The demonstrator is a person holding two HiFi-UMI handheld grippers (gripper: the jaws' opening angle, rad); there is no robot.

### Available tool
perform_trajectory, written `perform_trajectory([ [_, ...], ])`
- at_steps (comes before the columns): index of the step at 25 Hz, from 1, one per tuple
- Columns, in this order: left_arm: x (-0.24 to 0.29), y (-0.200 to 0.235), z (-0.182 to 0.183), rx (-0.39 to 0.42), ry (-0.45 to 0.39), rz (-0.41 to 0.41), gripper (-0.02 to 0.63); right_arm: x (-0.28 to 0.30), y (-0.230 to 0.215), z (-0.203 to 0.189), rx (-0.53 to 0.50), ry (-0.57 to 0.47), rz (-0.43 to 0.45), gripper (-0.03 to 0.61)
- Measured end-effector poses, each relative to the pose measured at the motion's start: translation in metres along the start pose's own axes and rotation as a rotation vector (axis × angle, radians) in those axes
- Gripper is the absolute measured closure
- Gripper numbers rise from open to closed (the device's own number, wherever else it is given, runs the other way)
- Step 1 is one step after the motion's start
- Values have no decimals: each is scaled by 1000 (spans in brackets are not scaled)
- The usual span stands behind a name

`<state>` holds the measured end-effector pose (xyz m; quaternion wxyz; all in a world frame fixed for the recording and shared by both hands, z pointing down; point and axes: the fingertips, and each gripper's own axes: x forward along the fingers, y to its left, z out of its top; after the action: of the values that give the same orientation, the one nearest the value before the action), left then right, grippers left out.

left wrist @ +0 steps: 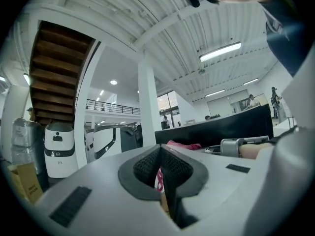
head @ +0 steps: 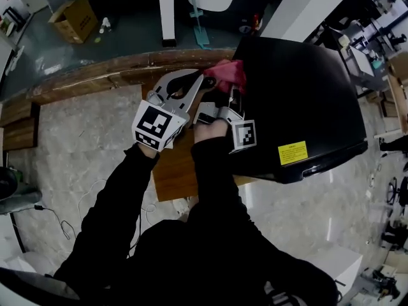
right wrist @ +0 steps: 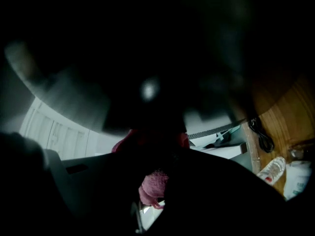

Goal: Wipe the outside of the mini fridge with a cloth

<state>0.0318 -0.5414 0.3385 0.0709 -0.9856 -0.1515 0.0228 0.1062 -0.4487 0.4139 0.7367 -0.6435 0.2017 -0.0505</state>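
Dark ribbed finger pads [left wrist: 146,165] of the left gripper [left wrist: 160,150] stand together, with a sliver of pink fabric showing between them, so we read them as nipped on an edge of the crumpled pink-red terry cloth [head: 226,72]. The right gripper [head: 232,93] view is dim, but its jaws are closed on a fold of the same cloth [right wrist: 153,183]. The cloth lies bunched on the far left corner of the top of the glossy black box-shaped mini fridge [head: 299,101], which fills the right of the head view. A small yellow rectangular label [head: 292,152] sits near its front edge, and a brown wooden tabletop [head: 175,174] shows at its left. Our judgement: wiping of the top panel is in hand and most of the panel remains. The next stroke calls for flattening the soft wad and keeping steady pressure across the smooth, slippery surface.
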Motion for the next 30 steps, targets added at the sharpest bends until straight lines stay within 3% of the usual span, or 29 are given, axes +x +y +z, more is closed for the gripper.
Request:
perform_trajectory([
  [9,18,-8,-85,-35,136,-52,607,-3,-86,9,-3,-19,-133,505],
  [17,21,-14,-184,-155,273,-85,607,-17,-190,18,-73,-24,-270,505],
  [22,22,-20,-240,-178,350,-94,607,-30,-244,24,-87,-27,-347,505],
  [30,34,-28,-281,-173,336,-129,607,-41,-301,29,-99,-16,-369,505],
])
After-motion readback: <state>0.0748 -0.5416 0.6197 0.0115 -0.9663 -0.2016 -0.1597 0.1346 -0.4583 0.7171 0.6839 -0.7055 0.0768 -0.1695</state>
